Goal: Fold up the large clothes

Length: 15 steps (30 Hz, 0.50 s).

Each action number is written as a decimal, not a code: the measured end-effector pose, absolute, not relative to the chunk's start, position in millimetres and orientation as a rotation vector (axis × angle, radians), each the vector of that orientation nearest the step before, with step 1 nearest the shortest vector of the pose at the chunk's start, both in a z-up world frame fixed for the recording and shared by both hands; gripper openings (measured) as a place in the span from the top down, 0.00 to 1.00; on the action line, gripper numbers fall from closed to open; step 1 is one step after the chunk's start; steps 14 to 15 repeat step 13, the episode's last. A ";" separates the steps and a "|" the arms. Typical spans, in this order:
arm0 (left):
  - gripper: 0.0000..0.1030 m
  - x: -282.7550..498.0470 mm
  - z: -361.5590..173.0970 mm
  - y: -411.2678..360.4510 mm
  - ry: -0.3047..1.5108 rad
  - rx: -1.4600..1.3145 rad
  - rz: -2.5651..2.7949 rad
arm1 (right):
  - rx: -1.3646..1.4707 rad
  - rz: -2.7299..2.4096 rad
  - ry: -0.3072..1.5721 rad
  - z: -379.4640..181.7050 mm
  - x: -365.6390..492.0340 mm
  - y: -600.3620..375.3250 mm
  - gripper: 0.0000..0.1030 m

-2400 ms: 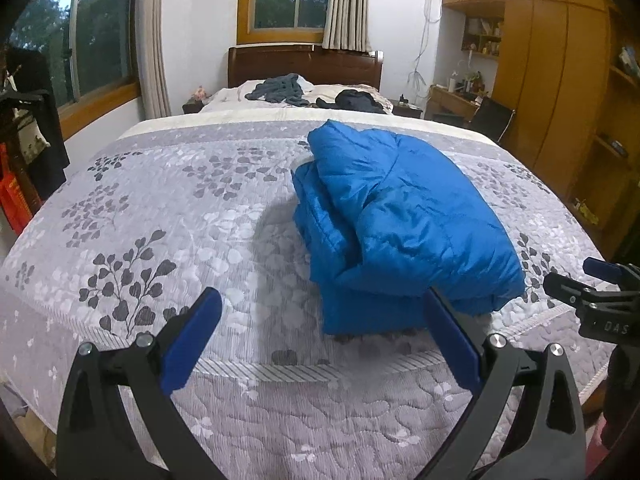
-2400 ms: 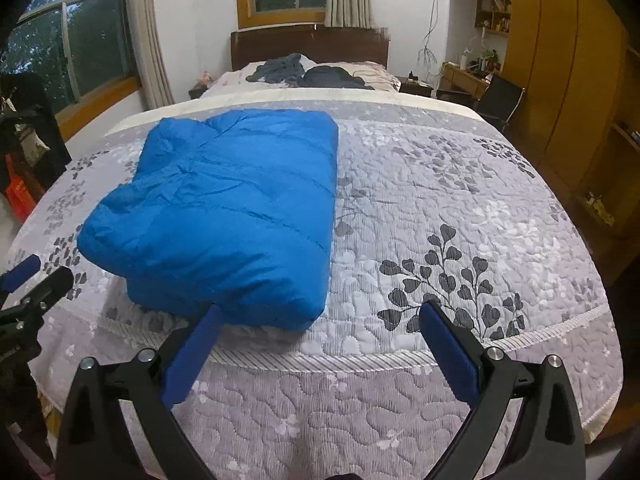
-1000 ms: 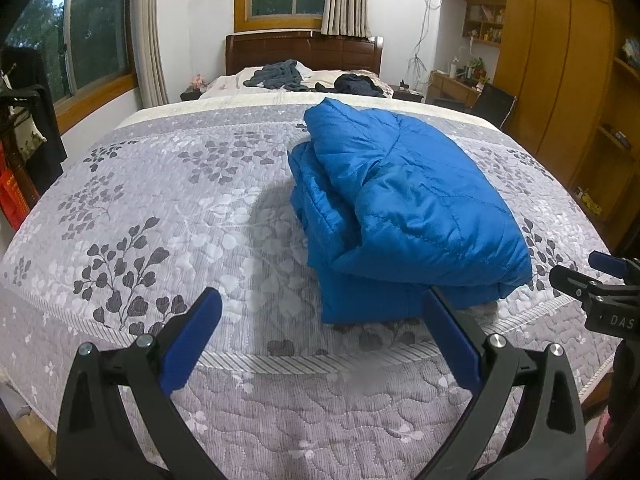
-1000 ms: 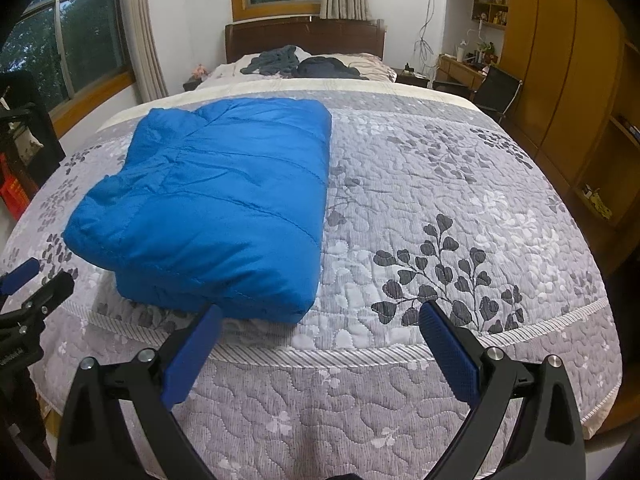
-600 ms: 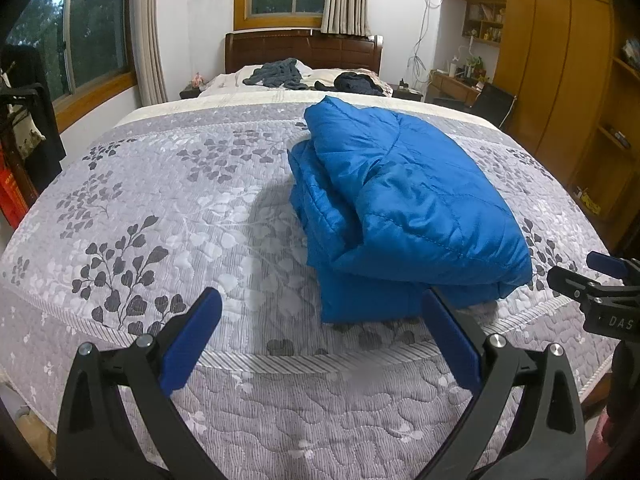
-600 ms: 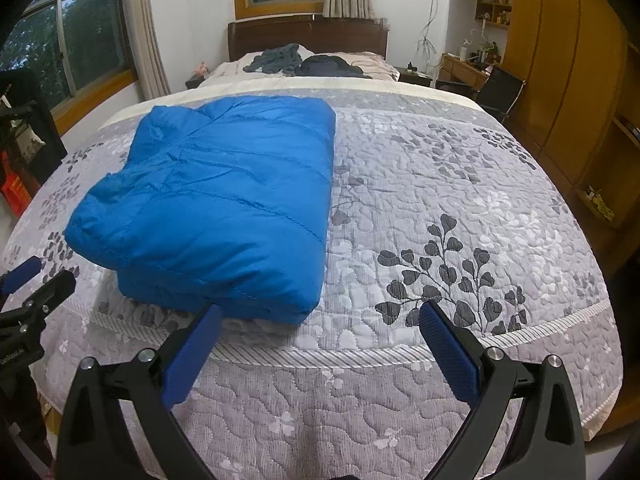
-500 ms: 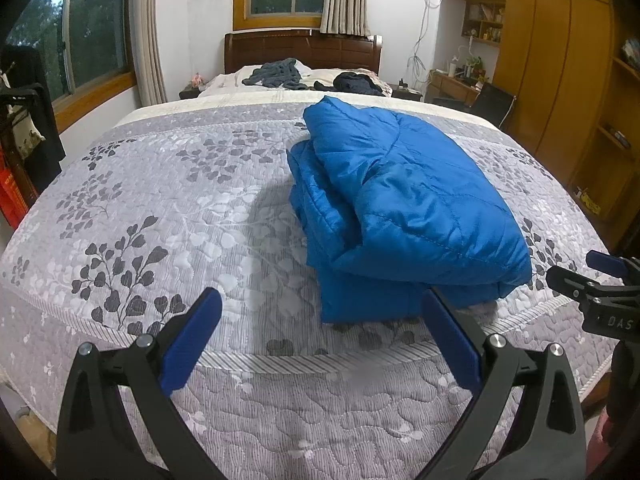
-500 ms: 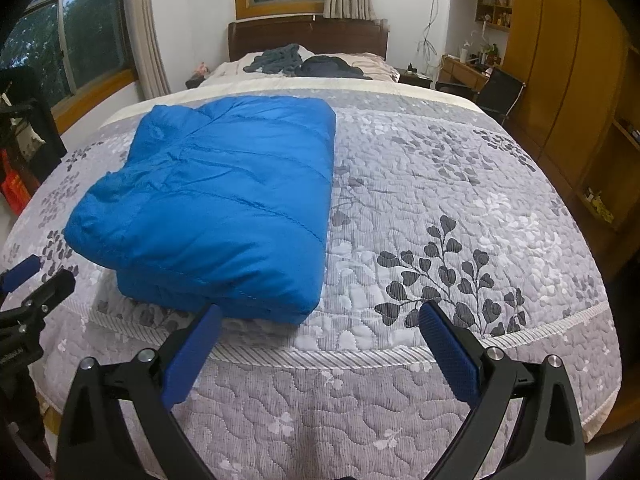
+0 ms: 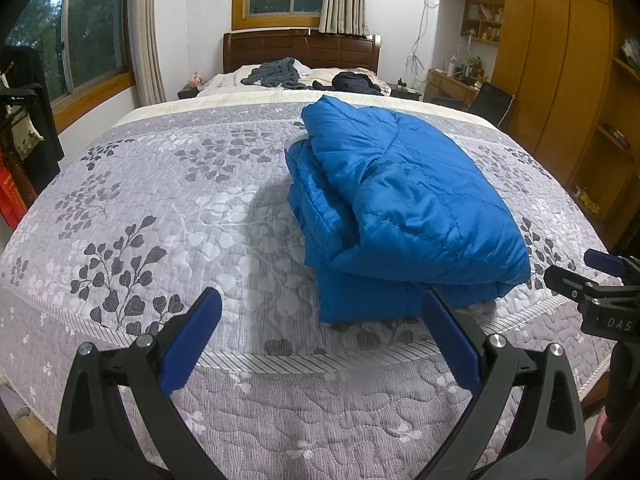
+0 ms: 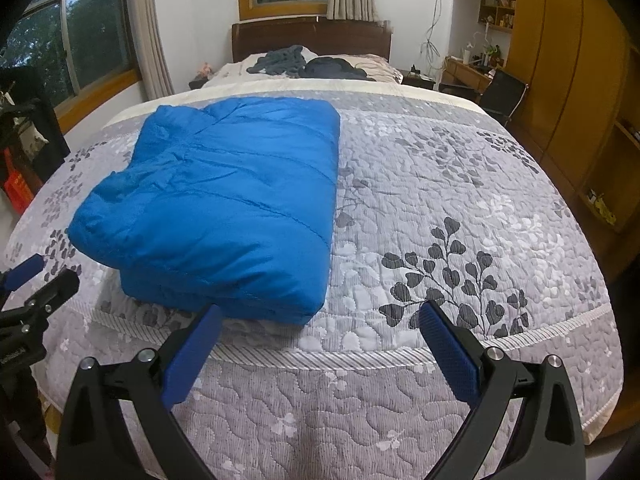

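A blue quilted jacket [image 9: 404,208] [image 10: 224,208] lies folded in a thick rectangular stack on the grey leaf-patterned bedspread [image 9: 160,200] [image 10: 460,208]. My left gripper [image 9: 320,308] hangs open above the bed's near edge, just short of the jacket's near left corner, holding nothing. My right gripper [image 10: 320,312] is open too, in front of the jacket's near right corner and apart from it. Each gripper also shows at the side of the other's view: the right gripper [image 9: 596,280] and the left gripper [image 10: 36,280].
Dark clothes [image 9: 276,72] [image 10: 320,66] lie on the pillows by the wooden headboard [image 10: 312,36]. Wooden wardrobes [image 9: 560,80] line the right wall, with a desk and black chair [image 10: 500,92] beyond. Windows and a clothes rack [image 9: 24,128] stand at the left.
Both grippers have drawn back slightly from the jacket over 2.4 s and stay open. The jacket has not moved.
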State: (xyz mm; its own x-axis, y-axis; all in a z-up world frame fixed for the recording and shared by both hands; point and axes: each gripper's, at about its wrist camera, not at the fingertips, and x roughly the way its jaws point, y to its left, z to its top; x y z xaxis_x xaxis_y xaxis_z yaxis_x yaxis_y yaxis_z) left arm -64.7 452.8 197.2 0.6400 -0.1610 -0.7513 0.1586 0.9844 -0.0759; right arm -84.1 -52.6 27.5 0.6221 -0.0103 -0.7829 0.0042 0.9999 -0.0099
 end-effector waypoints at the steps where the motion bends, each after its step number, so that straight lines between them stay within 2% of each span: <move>1: 0.04 -65.0 197.4 452.3 0.857 -0.003 -0.182 | -0.006 -0.009 0.900 27.5 -84.2 -52.6 0.04; 15: 0.04 -65.7 196.7 451.5 0.858 -0.008 -0.184 | -0.004 -0.006 0.909 26.1 -82.1 -53.0 0.04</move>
